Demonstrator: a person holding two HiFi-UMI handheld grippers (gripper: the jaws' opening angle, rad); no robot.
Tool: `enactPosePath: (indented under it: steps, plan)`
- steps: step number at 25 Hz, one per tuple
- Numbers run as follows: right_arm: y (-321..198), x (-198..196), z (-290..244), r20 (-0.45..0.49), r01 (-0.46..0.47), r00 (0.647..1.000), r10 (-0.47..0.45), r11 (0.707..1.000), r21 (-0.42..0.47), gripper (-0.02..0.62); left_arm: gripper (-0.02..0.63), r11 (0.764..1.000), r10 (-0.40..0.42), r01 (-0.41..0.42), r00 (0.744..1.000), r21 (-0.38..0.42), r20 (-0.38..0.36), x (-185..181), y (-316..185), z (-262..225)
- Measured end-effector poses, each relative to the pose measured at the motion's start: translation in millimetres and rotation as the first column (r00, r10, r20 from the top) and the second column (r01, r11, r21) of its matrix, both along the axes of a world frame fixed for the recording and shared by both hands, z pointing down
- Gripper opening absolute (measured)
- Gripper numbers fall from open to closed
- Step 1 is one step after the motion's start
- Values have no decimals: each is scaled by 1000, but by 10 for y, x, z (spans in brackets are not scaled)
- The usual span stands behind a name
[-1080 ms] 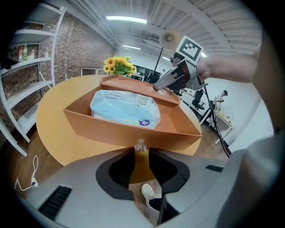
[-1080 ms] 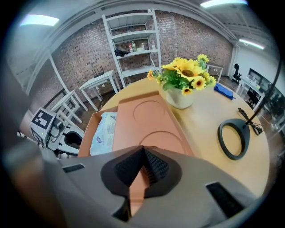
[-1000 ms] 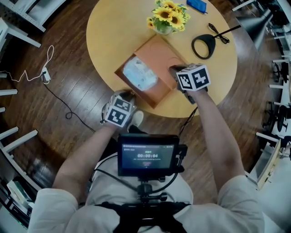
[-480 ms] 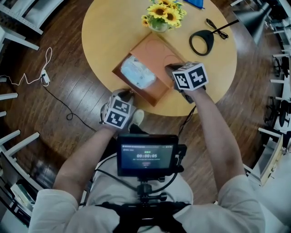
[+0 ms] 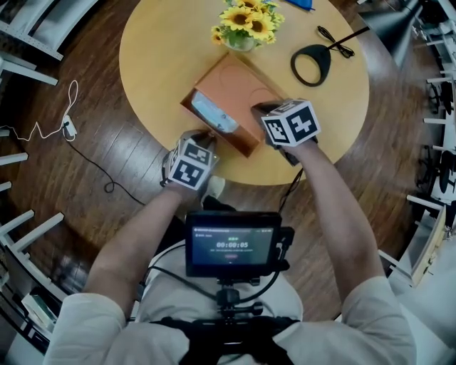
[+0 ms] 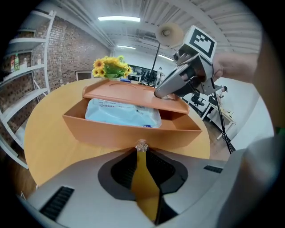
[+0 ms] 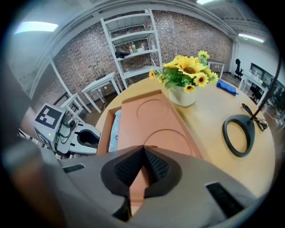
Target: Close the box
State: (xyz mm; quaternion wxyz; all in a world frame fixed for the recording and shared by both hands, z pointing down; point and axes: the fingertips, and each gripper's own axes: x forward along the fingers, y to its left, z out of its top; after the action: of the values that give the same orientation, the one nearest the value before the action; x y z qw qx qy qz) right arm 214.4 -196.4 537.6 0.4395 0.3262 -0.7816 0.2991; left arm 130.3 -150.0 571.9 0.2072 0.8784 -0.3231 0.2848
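Observation:
An orange box lies on the round wooden table, its lid lowered at a slant over a pale blue tissue pack. My right gripper is shut, its tips resting on the lid's near right part; in the left gripper view the right gripper sits on top of the lid. My left gripper is at the box's near left corner. Its tips meet just in front of the front wall, with nothing between them.
A vase of sunflowers stands just behind the box. A black ring-shaped stand with a cable lies to the right, and a blue object sits at the far edge. The table's near rim runs under both grippers.
The lid has come down over the box, so less of the tissue pack shows. My left gripper has moved forward to the box's near corner. The right gripper has shifted left with the lid.

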Motion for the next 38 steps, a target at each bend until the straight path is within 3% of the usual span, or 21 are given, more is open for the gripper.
enactPosePath:
  steps: [12,25,33,38]
  plan:
    - [-4,4,-20,36,4,999,-2,998,-60,0,64,999,21,-21,1000,-31,-7,374,-401,-23]
    - [-13,9,-17,49,-1,999,6,996,-89,0,64,999,37,-37,999,-40,-7,398,-420,-20]
    - [-11,-6,-12,48,-33,998,36,998,-61,0,71,996,72,-73,997,-53,-11,381,-404,1]
    - [-69,35,-45,77,-100,992,99,995,8,2,86,993,108,-105,993,-54,55,261,-369,7]
